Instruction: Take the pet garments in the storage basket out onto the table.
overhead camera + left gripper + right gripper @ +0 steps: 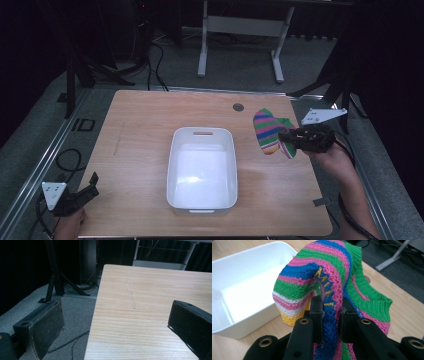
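My right gripper (289,136) pinches striped sock (267,131), lifted over table's right side. Bin (202,200) lies to my left of it, just beside; sock hangs lengthwise. Left gripper (91,185) spread wide, idle at near-left corner, farther off.

Striped knit (332,277) pinched fold hidden between right gripper (331,312) jaws, its lower end cut by bottom edge, yellow lettering unreadable, left gripper (117,322) jaws cropped, worktop (150,290) near corner cut off
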A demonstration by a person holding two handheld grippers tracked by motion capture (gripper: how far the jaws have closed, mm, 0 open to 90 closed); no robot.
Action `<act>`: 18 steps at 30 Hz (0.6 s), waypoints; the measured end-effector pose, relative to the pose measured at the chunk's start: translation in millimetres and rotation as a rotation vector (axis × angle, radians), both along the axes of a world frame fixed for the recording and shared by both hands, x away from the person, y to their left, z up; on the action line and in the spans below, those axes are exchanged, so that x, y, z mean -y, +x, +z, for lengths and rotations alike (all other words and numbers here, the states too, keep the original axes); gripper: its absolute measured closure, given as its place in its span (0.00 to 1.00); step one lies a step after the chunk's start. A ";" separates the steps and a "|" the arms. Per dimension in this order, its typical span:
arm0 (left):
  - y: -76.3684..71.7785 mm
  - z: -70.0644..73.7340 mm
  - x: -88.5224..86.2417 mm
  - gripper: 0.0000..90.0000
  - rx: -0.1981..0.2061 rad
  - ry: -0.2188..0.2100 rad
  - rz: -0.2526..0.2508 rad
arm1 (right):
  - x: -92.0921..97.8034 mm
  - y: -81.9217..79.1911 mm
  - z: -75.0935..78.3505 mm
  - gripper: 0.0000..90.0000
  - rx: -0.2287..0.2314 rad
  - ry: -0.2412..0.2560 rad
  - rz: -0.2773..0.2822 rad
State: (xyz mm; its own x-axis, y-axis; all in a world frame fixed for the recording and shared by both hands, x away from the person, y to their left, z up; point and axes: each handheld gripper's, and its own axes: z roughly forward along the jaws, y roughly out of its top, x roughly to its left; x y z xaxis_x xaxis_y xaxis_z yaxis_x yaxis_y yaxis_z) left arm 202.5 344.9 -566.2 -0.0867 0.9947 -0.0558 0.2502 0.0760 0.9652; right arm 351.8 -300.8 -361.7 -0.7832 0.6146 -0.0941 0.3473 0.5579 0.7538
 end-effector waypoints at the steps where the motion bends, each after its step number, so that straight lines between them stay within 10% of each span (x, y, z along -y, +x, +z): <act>1: 0.0 0.0 0.0 0.01 0.000 -0.001 0.000 | 1.3 1.4 -4.9 0.85 0.001 0.005 -0.011; 18: -0.1 0.0 -0.1 0.01 0.002 -0.001 -0.003 | -0.6 28.0 -85.6 0.84 -0.124 -0.024 -0.064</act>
State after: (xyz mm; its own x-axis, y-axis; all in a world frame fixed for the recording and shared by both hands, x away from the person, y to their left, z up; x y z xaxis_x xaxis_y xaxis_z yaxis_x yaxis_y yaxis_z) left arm 202.5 345.0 -566.3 -0.0832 0.9949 -0.0567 0.2488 0.0758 0.9656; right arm 379.8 -300.2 -447.2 -0.7489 0.6625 -0.0142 0.4722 0.5486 0.6900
